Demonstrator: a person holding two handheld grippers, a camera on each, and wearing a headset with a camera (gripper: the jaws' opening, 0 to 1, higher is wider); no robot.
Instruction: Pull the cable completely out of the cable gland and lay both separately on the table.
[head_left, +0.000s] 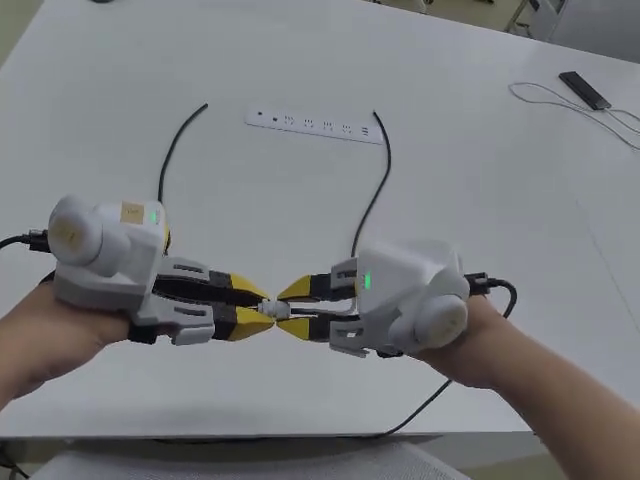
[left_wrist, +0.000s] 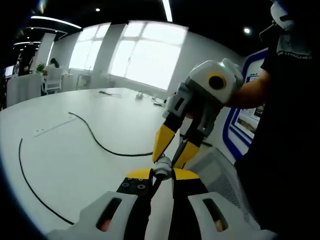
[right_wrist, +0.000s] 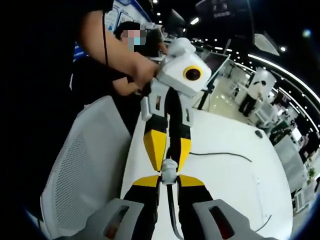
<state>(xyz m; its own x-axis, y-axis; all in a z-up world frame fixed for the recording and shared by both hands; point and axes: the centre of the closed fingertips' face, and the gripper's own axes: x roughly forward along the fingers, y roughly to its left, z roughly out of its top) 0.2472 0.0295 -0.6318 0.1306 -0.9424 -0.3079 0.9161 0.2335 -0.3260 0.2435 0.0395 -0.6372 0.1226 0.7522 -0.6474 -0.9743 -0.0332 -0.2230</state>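
left gripper (head_left: 262, 306): clamped on gland (head_left: 272, 309)
right gripper (head_left: 284, 309): tip-to-tip with left, pinching same gland
cable (head_left: 380, 180): black, on table (head_left: 480, 200), runs behind right gripper

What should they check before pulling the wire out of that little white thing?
1. Left gripper grips the cable gland: ok.
2. Right gripper grips the black cable right beside the gland: ok.
3. Cable out of the gland: not ok, still joined.
4. Bare table to lay both down apart: ok.
5. Cable's far end free to slide: cannot tell.
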